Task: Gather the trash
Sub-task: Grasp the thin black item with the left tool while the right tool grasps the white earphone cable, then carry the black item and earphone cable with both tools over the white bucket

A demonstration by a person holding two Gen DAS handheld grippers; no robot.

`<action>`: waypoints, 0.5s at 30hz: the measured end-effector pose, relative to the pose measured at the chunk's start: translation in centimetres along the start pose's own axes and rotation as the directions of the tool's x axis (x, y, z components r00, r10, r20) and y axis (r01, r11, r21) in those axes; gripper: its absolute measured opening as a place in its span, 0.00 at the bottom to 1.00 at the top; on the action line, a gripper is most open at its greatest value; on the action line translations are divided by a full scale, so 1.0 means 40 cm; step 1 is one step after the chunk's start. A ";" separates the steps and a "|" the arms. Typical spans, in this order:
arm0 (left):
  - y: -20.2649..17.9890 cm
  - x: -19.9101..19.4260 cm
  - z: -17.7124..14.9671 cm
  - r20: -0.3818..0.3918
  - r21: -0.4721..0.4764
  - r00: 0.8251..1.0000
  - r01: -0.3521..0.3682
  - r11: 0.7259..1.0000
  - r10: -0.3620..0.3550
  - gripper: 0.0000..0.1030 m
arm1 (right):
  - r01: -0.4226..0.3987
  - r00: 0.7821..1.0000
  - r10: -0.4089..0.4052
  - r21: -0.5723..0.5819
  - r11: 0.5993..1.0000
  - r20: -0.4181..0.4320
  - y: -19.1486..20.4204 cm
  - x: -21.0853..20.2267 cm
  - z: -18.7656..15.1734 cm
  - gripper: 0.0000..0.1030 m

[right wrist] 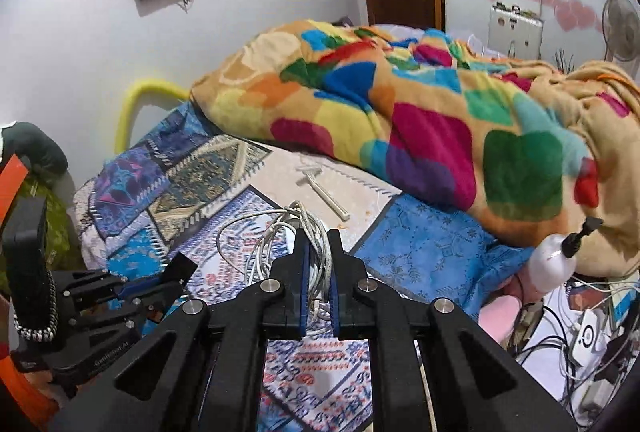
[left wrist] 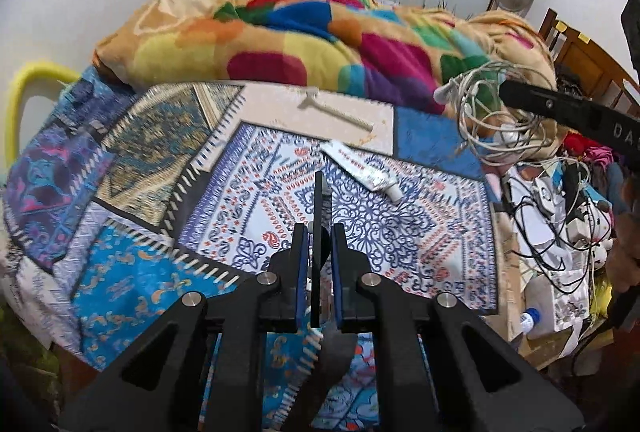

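My left gripper [left wrist: 320, 232] is shut on a thin flat black piece [left wrist: 319, 208] that stands up between its jaws, over the patterned bedspread [left wrist: 160, 160]. My right gripper [right wrist: 319, 238] is shut on a tangle of white cable [right wrist: 276, 236] and holds it above the bed; the tangle also shows at the right in the left wrist view [left wrist: 480, 112]. A squeezed white tube [left wrist: 362, 168] lies on the bedspread ahead of my left gripper. A beige disposable razor [left wrist: 336, 112] lies farther back; it also shows in the right wrist view [right wrist: 322, 190].
A bunched multicolour blanket [left wrist: 300, 36] covers the back of the bed. A cluttered pile of cables, chargers and a plastic bottle [left wrist: 532, 318] sits off the bed's right edge. A white spray bottle [right wrist: 556, 264] stands at the right. A yellow frame [left wrist: 24, 92] is at left.
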State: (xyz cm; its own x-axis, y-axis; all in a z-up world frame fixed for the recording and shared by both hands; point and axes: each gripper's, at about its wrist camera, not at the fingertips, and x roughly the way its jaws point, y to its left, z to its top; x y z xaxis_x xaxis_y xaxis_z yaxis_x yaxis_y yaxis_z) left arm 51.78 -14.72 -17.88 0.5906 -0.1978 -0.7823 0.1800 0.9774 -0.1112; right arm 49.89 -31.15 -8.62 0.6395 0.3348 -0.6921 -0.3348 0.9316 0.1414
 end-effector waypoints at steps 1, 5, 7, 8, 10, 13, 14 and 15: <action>-0.003 -0.030 -0.001 0.015 0.002 1.000 -0.005 1.000 0.005 0.09 | -0.005 1.000 0.004 0.002 1.000 0.005 0.011 -0.013 0.001 0.07; -0.001 -0.117 -0.009 0.051 0.002 0.999 -0.014 1.000 0.014 0.09 | -0.016 0.999 0.017 -0.022 1.000 0.029 0.067 -0.068 -0.001 0.07; 0.002 -0.170 -0.019 0.072 -0.003 0.997 -0.019 1.000 0.019 0.09 | -0.023 0.999 0.025 -0.040 0.999 0.044 0.099 -0.100 -0.005 0.07; 0.004 -0.193 -0.024 0.081 -0.007 0.996 -0.021 1.000 0.022 0.09 | -0.030 0.998 0.033 -0.048 0.998 0.050 0.117 -0.117 -0.007 0.07; 0.013 -0.247 -0.039 0.102 -0.017 0.994 -0.026 1.000 0.028 0.09 | -0.047 0.997 0.051 -0.066 0.997 0.063 0.156 -0.151 -0.011 0.07; 0.026 -0.321 -0.066 0.130 -0.028 0.991 -0.039 0.999 0.042 0.09 | -0.065 0.994 0.072 -0.090 0.994 0.079 0.207 -0.192 -0.022 0.07; 0.031 -0.341 -0.074 0.137 -0.029 0.989 -0.046 0.999 0.049 0.09 | -0.073 0.993 0.082 -0.099 0.992 0.085 0.229 -0.207 -0.026 0.07; 0.037 -0.362 -0.083 0.143 -0.030 0.988 -0.053 0.998 0.056 0.09 | -0.080 0.992 0.089 -0.105 0.991 0.089 0.245 -0.217 -0.030 0.07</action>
State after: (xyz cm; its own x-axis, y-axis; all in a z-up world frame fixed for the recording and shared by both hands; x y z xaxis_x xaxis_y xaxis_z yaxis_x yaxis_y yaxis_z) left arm 40.88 -10.17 -8.77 0.7066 -0.1510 -0.6914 0.1250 0.9882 -0.0881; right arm 40.24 -25.10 -2.07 0.6663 0.4280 -0.6106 -0.4558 0.8819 0.1207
